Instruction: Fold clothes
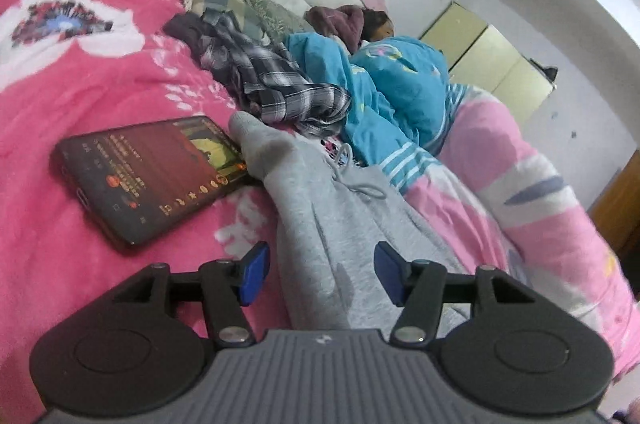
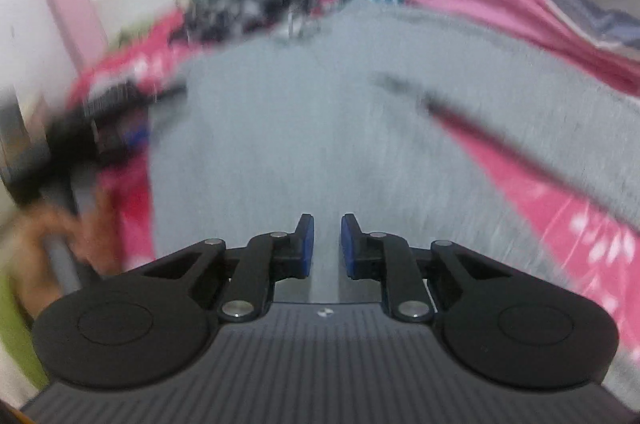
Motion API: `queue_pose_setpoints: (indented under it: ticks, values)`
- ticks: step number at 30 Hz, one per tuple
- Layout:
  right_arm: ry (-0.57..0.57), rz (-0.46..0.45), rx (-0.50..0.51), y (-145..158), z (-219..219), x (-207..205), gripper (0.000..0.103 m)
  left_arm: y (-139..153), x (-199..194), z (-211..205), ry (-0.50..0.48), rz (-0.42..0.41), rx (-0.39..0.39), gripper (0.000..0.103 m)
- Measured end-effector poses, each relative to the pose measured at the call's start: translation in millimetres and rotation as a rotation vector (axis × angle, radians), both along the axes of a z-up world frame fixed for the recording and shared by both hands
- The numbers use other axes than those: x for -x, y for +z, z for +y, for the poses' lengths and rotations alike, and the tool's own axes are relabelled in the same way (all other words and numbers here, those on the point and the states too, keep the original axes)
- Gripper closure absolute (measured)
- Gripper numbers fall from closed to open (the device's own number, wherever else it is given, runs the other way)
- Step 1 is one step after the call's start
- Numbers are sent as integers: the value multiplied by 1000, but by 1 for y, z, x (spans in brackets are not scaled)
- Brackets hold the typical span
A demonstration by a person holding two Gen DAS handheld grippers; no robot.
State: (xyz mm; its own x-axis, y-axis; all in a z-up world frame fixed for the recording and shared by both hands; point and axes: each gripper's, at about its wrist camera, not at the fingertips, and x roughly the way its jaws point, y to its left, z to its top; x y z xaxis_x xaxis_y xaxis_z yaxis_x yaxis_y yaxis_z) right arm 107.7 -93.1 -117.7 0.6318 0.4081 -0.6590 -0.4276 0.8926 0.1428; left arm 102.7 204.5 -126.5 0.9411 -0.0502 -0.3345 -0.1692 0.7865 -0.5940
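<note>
Grey sweatpants (image 1: 320, 208) with a white drawstring lie lengthwise on the pink blanket (image 1: 80, 92). My left gripper (image 1: 321, 272) is open, its blue pads (image 1: 254, 272) standing wide on either side of the grey cloth without pinching it. The right wrist view is blurred by motion. There the sweatpants (image 2: 304, 128) fill the middle, and my right gripper (image 2: 328, 248) hovers over them with a narrow gap between its pads (image 2: 307, 248). Grey cloth shows through that gap, and nothing is gripped.
A lit phone (image 1: 152, 180) lies on the blanket left of the pants. Behind are a crumpled plaid shirt (image 1: 280, 84), a blue jacket (image 1: 384, 92), a person's head (image 1: 372, 22) and a pale pink quilt (image 1: 528, 192). A hand (image 2: 52, 244) shows at left.
</note>
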Motion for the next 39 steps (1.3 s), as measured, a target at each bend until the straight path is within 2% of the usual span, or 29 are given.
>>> queue_pose_setpoints:
  ticks: [2,4,7,10,14,20,39]
  values:
    - [-6,-81,8,-9,3,12,89,1,-1,-5,-4,11,-31,44]
    - [-20,-112,5,-12,3,17,89,1,-2,-7,-9,29,-49,44]
    - [-47,-105,-48,-15,-3,17,88,1,-4,-11,-9,63,-76,44]
    - [-59,-88,-102,-19,-10,16,88,2,-4,-14,-15,78,-106,37]
    - [-57,-88,-94,-19,-9,16,88,2,-4,-20,-32,104,-151,30]
    - [-55,-101,-56,-19,-4,18,88,3,-5,-24,-40,121,-164,25]
    - [-71,-130,-42,-23,-1,22,88,4,-8,-28,-42,159,-163,16]
